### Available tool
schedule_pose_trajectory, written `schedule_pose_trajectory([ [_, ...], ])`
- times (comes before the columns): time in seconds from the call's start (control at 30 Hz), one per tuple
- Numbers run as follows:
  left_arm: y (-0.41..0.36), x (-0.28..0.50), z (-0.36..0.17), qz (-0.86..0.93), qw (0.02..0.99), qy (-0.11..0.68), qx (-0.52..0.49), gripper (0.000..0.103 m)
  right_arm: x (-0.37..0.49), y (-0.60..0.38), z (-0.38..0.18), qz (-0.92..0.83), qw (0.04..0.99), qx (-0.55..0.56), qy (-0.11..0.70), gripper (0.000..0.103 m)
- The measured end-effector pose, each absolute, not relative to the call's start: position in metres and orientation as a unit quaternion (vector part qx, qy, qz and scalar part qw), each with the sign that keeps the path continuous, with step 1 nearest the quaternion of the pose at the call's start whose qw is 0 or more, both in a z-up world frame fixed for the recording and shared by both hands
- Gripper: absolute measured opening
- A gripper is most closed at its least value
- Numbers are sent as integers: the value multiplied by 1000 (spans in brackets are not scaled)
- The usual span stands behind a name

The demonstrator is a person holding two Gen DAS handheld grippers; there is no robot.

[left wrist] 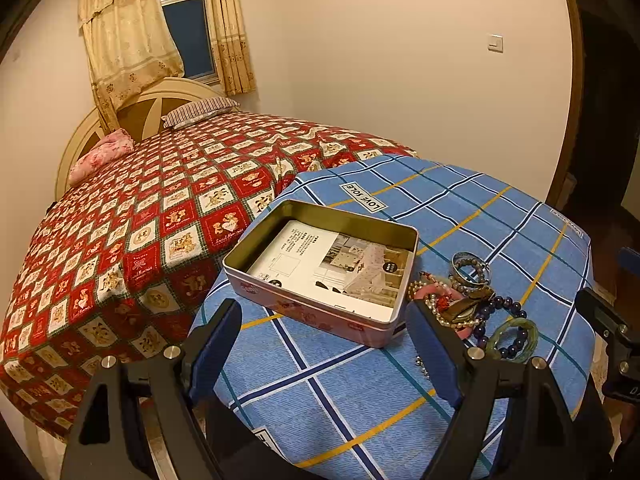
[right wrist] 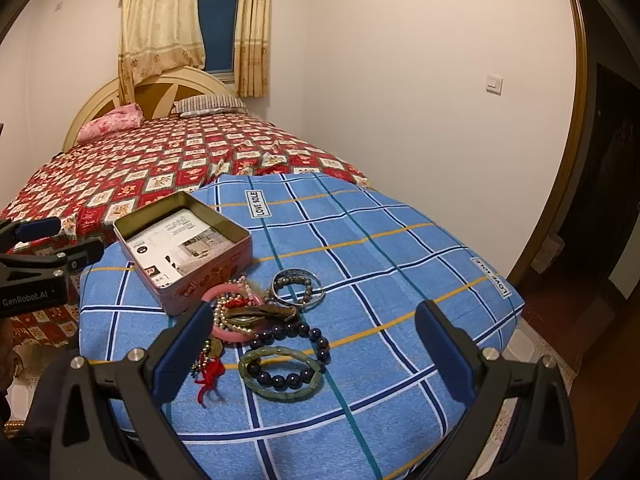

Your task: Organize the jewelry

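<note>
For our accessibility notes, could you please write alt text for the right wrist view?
A heap of bracelets lies on a blue checked cloth, next to an open pink tin holding only a printed sheet. The right gripper is open above them, holding nothing, with a red patterned bed behind.

"LOVE JOLE" on blue cloth (left wrist: 460, 216)

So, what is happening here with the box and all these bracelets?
A person holds a hand-held gripper in each hand over a table with a blue checked cloth. Both the left hand-held gripper and the right hand-held gripper are open and hold nothing. The tin box sits open with only a printed card inside. The pile of bracelets lies on the cloth beside it, so no jewelry is in the box yet.
</note>
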State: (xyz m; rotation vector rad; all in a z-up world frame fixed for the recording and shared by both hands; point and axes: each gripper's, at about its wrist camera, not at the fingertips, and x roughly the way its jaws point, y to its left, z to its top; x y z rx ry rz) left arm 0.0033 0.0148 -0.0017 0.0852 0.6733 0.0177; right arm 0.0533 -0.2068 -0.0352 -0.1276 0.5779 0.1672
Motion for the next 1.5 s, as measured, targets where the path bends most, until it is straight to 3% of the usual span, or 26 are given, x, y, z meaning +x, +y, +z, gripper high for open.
schedule_pose_trajectory([
  [1.13, 11, 14, -27, -2, 935, 351, 47, 84, 57, -208, -48, 79, 949, -71, 298, 102],
  [1.43, -2, 24, -59, -28, 927, 370, 56, 83, 73, -220, -83, 78, 933, -78, 342, 80],
  [1.5, -5, 24, -62, -40, 926, 370, 55, 76, 74, -219, -90, 82, 929, -81, 351, 77],
])
